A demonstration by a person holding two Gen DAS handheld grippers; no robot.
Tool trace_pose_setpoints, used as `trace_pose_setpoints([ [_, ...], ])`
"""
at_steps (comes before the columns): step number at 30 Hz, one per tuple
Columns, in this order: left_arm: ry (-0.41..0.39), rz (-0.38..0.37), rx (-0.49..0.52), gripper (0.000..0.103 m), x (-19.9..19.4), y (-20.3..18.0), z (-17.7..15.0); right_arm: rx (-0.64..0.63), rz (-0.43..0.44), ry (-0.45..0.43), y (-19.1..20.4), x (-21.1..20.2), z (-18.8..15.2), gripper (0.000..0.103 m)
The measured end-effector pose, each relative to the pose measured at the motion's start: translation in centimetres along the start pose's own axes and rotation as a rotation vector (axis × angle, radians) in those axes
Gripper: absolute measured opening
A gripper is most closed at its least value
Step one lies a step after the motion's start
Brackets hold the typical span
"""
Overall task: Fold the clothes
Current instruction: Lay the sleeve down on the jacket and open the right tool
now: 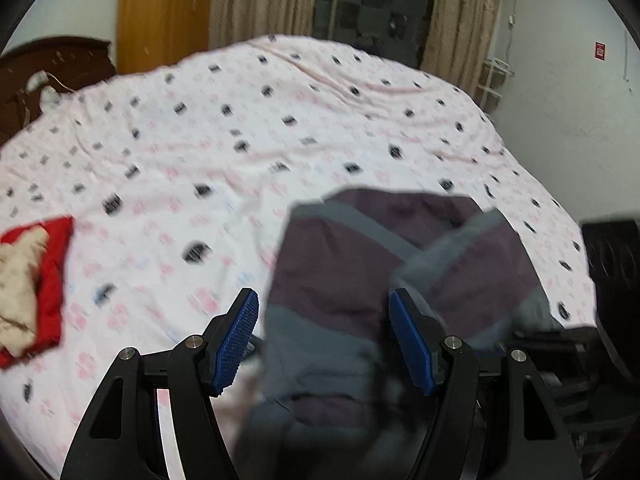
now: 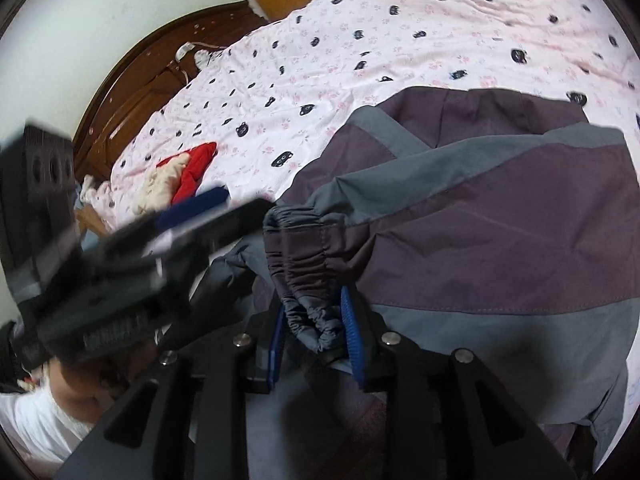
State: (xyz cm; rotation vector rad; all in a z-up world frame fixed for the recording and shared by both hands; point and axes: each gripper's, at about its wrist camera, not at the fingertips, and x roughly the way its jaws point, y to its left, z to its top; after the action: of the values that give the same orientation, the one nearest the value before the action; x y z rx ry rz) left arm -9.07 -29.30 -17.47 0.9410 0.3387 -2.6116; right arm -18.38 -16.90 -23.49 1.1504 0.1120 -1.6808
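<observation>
With the right gripper [image 2: 314, 330] pinching the purple-grey jacket's [image 2: 500, 208] elastic cuff, the wide-open, empty left gripper [image 1: 324, 336] should grasp fabric beside that cuff before folding.

You have a pink bedsheet [image 1: 248, 152] with small dark cat faces spread over the whole bed. A dark wooden headboard [image 2: 160, 76] stands at its far end, with a white cable [image 2: 188, 50] lying at that edge. Beyond the bed hang beige curtains [image 1: 260, 0] around a window [image 1: 360, 0]. A white rack [image 1: 494, 80] stands by the wall.
</observation>
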Motion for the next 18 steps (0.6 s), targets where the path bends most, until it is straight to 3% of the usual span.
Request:
trace_pose_setpoints([
  [4, -0.022, -0.001, -0.021, 0.063, -0.5, 1.0, 1.1, -0.080, 0.028, 0.003, 1.5, -0.9, -0.7, 0.042],
  [7, -0.023, -0.045, -0.029, 0.063, -0.7, 0.9, 1.4, -0.164, 0.060, -0.013, 3.0, -2.2, -1.6, 0.050],
  [10, -0.012, -0.098, -0.017, 0.063, -0.7, -0.1, 1.4, -0.194, 0.104, -0.054, 3.7, -4.0, -2.3, 0.050],
  [14, 0.019, -0.152, 0.043, 0.063, -0.1, -2.4, 0.5, -0.119, 0.092, -0.153, 0.8, -8.4, -2.2, 0.050],
  [18, 0.065, -0.159, 0.075, 0.063, 1.5, -3.8, -0.9, 0.026, 0.010, -0.235, -4.7, -12.8, -0.5, 0.051],
])
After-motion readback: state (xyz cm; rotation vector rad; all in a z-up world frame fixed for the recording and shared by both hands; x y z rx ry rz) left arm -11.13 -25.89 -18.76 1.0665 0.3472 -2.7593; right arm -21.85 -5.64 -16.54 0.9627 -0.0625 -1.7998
